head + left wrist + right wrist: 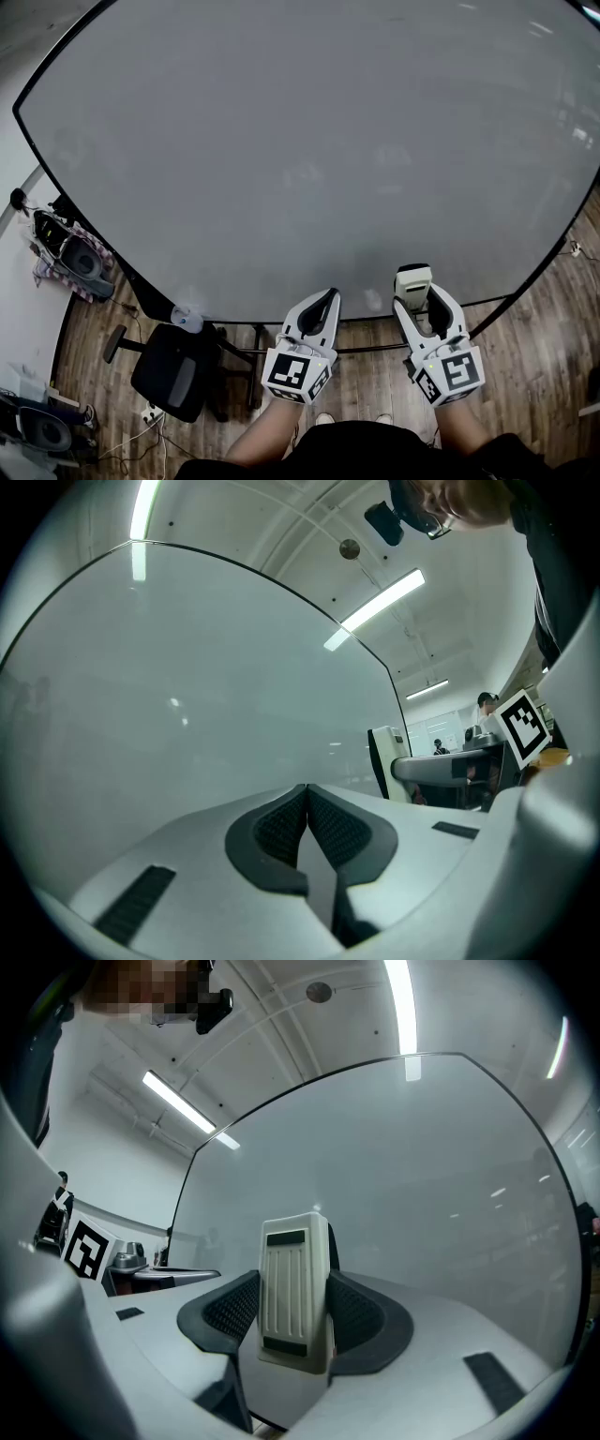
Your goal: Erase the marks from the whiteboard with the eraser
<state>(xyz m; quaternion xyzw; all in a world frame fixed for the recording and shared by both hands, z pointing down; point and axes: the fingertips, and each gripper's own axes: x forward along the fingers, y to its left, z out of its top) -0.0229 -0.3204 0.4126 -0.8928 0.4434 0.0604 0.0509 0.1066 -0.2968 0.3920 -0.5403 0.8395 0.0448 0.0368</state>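
Note:
A large whiteboard fills the head view, and its surface looks plain grey-white with no clear marks. My right gripper is shut on a white ribbed eraser, held at the board's lower edge. In the right gripper view the eraser stands upright between the dark pads, with the whiteboard right behind it. My left gripper is shut with nothing in it, also near the bottom rim. In the left gripper view its pads meet, and the eraser shows off to the right.
A black office chair stands on the wooden floor below the board's left part. Bags and gear lie at the far left. The board's black stand legs reach down near my feet. People stand far off.

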